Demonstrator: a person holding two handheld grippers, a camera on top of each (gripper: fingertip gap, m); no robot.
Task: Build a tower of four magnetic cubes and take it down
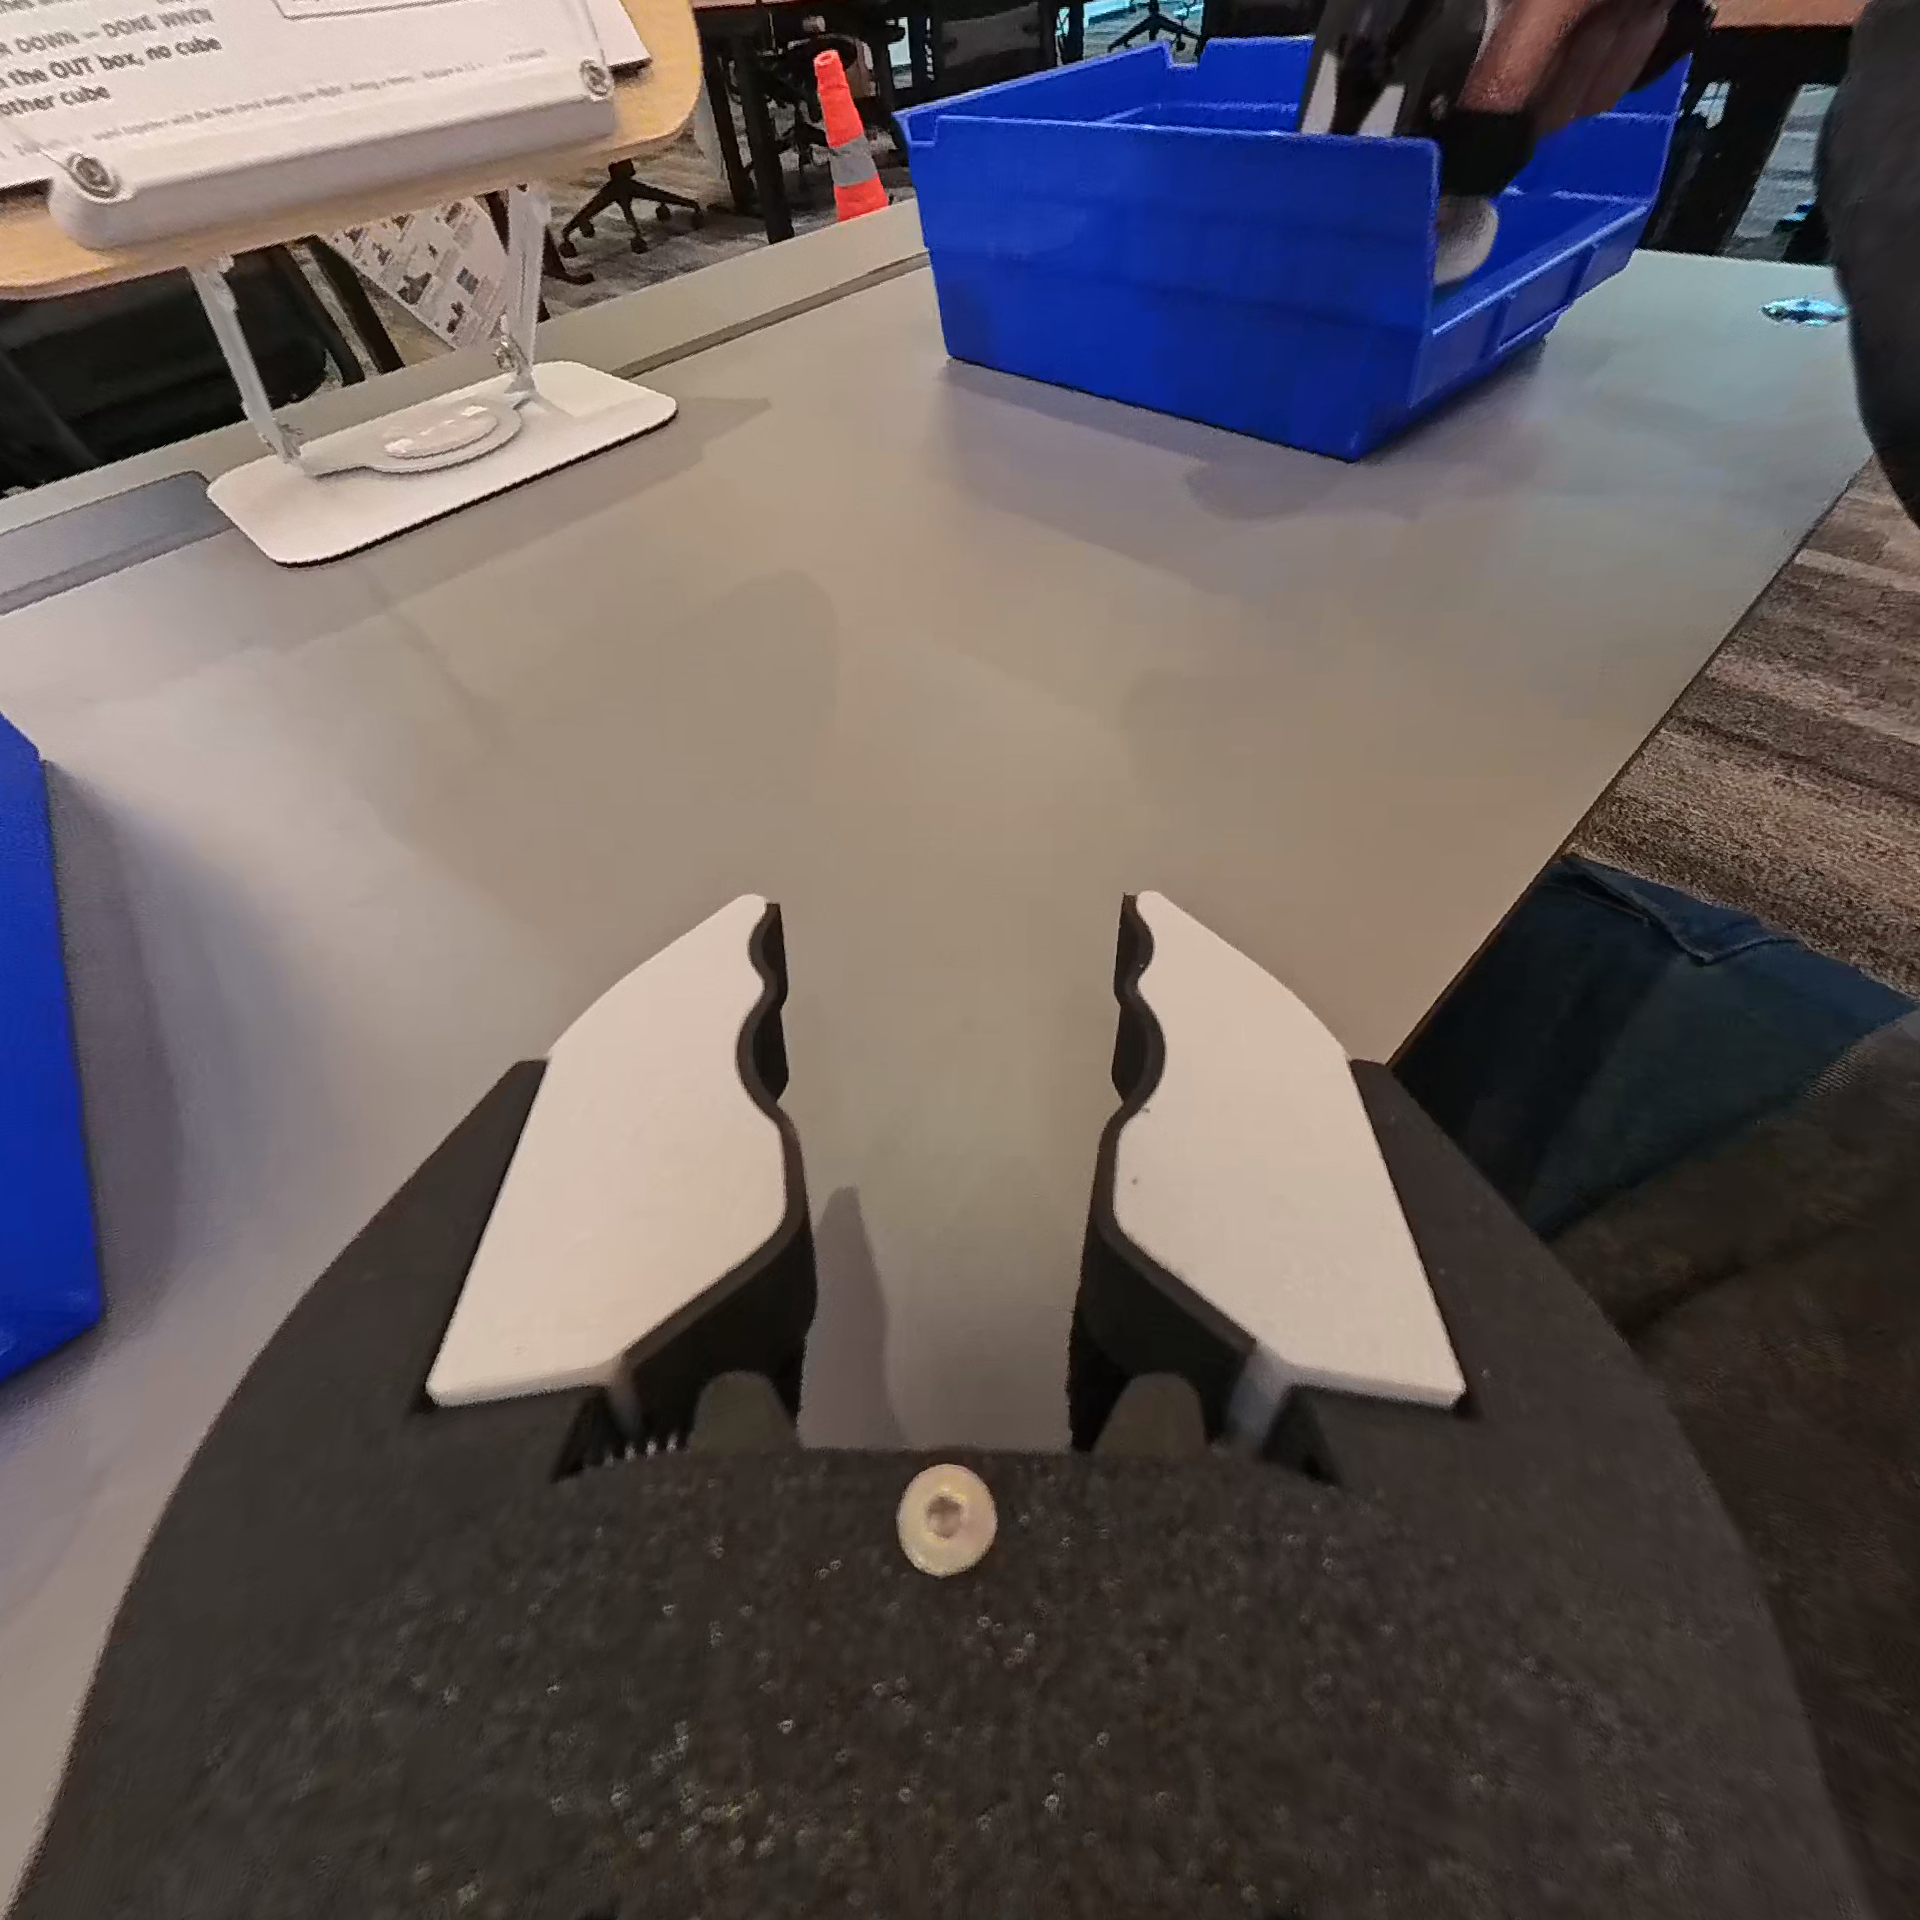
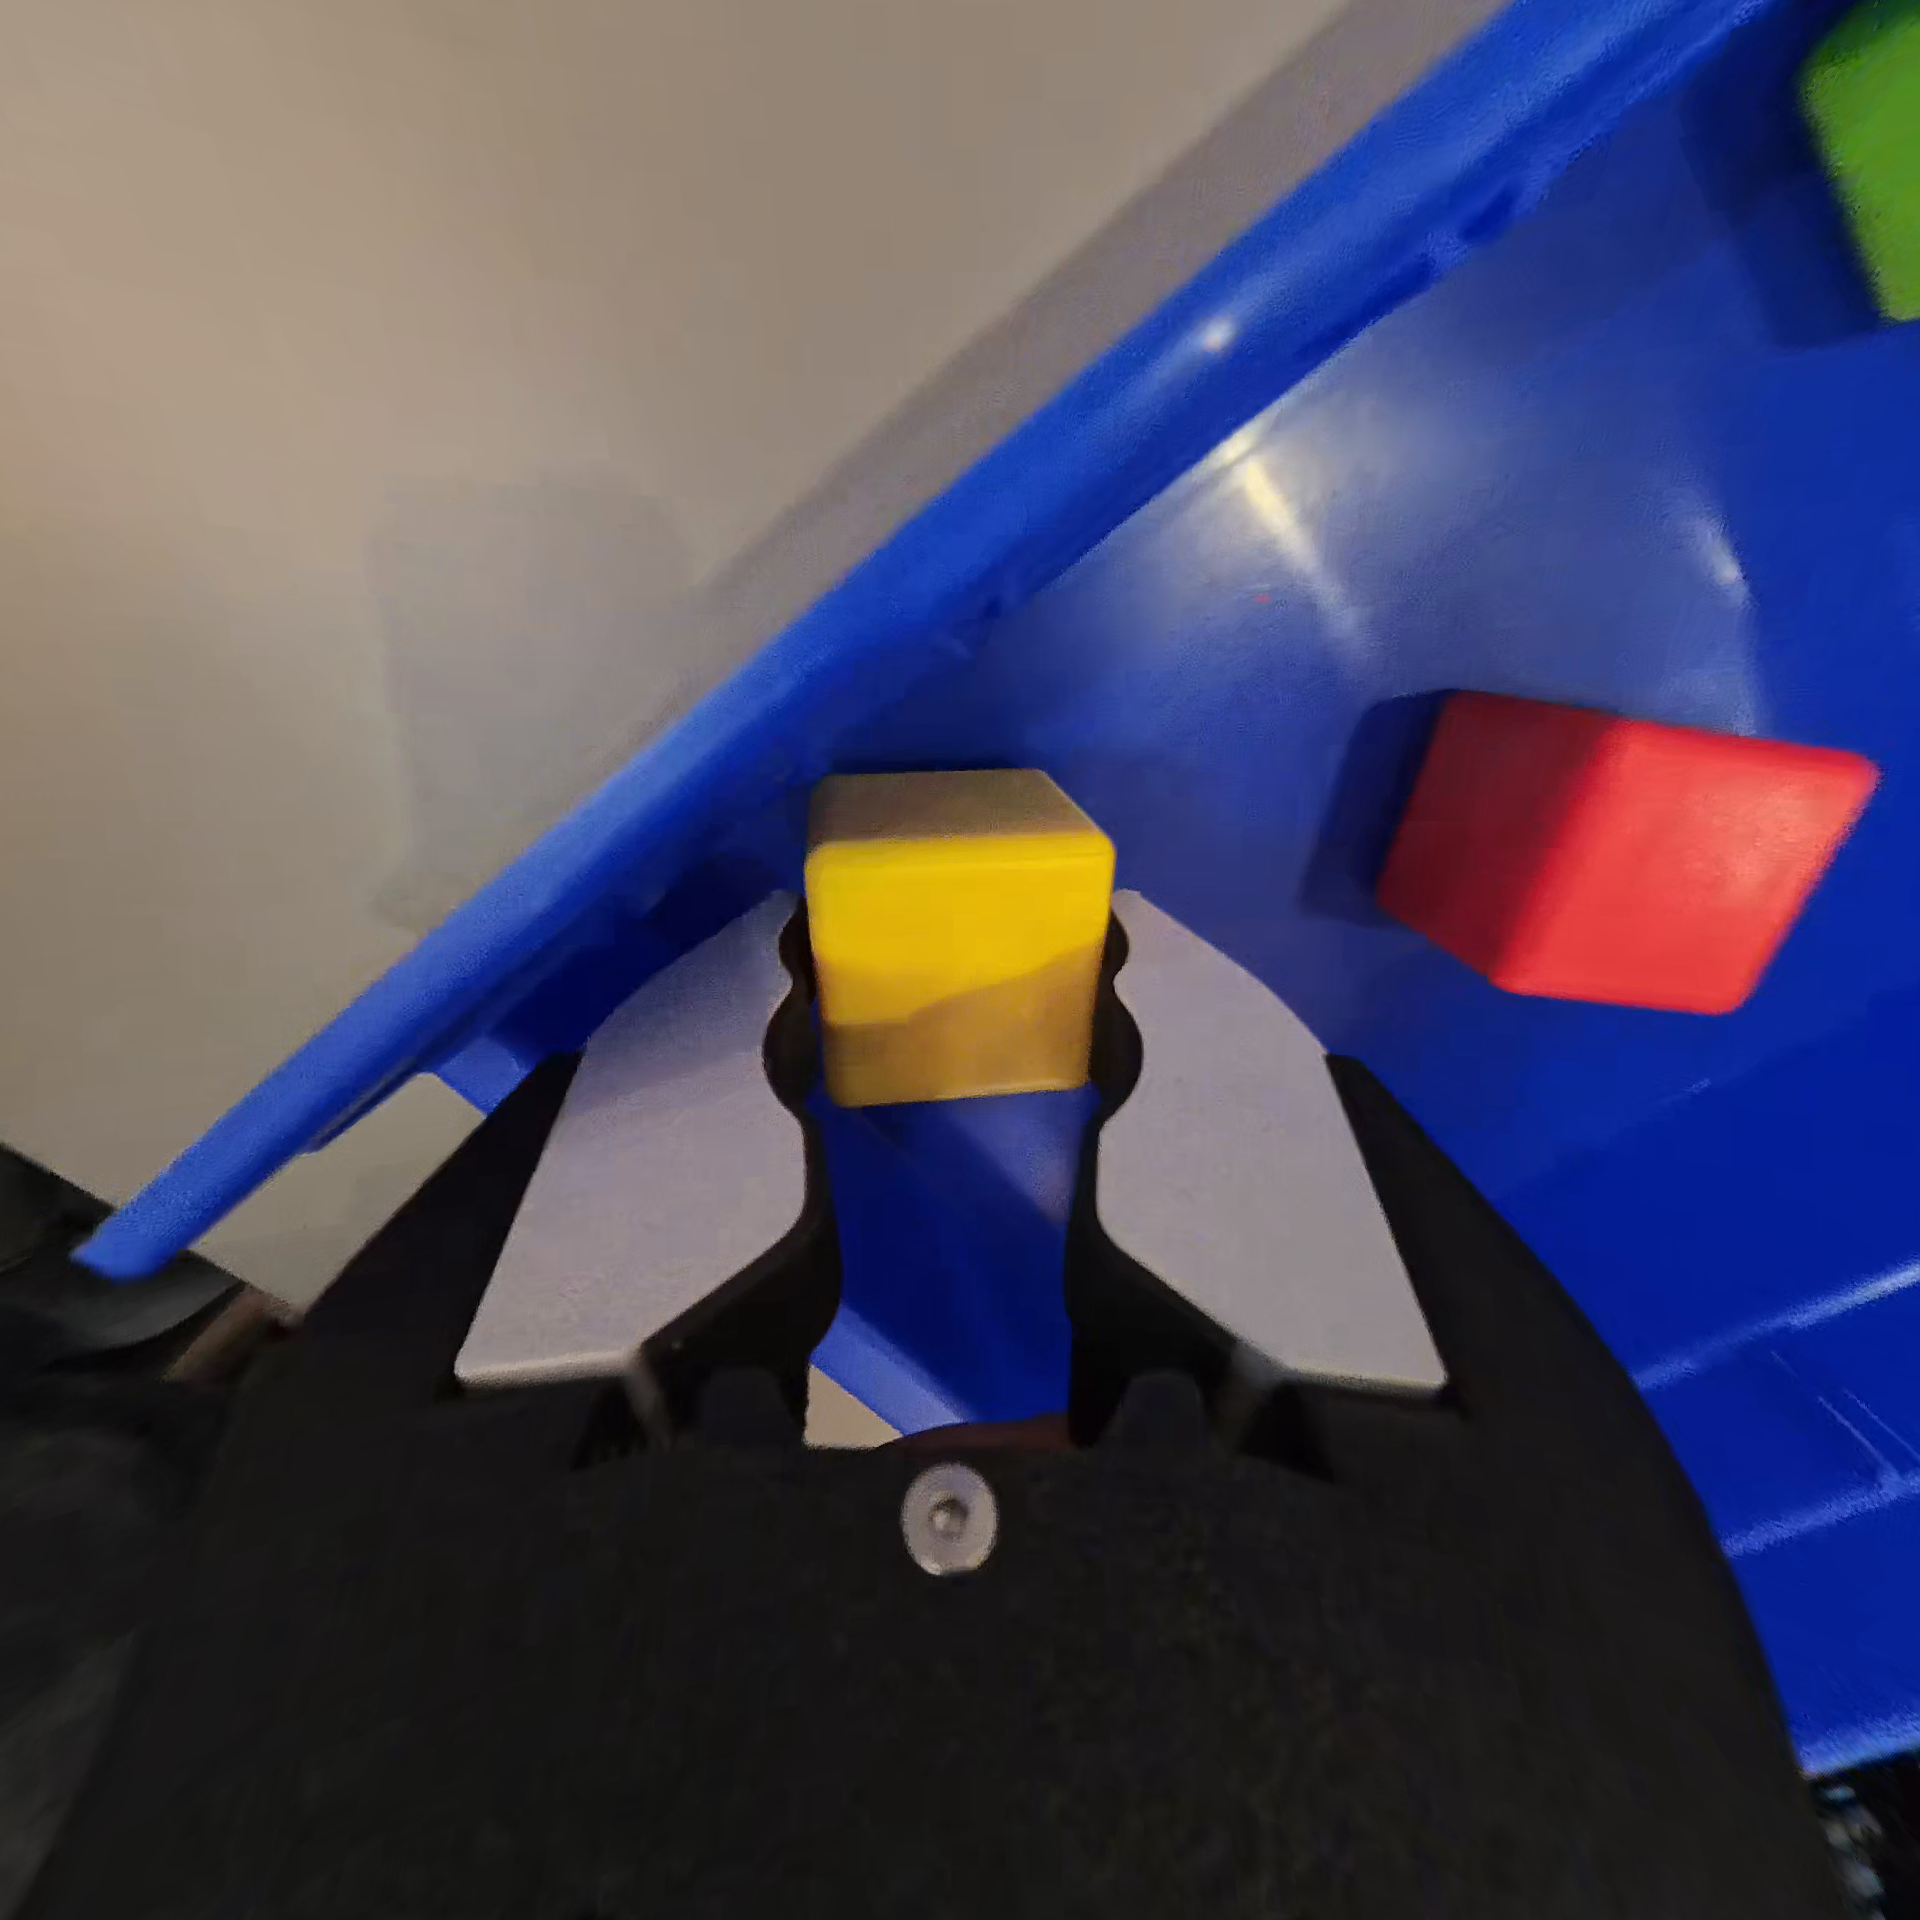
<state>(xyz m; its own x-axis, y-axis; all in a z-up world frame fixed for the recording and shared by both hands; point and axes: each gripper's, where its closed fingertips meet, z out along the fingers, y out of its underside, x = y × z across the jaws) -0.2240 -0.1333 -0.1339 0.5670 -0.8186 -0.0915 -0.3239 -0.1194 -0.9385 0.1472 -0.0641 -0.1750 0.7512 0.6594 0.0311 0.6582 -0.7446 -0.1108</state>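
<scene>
- Yellow cube (image 2: pixel 956 935) sits pinched between the right gripper (image 2: pixel 954 925) fingertips, inside the blue bin (image 2: pixel 1351 582) beside its long wall.
- Best lifted straight up, I'd say, clearing that wall before swinging out to the bench (image 1: pixel 935 675).
- Red cube (image 2: pixel 1600 852) and green cube (image 2: pixel 1870 156) lie loose nearby; magnets might tug.
- Left gripper (image 1: pixel 951 935) hovers over the bare bench, jaws apart, holding nothing.
- Paper stand (image 1: pixel 436 436) occupies the far left corner.

Your right gripper (image 2: pixel 954 940) sits hemmed by the blue bin's wall (image 2: pixel 831 644), red cube (image 2: pixel 1621 852) near its right; bare grey table (image 1: pixel 935 675) lies before your left gripper (image 1: pixel 951 935).
</scene>
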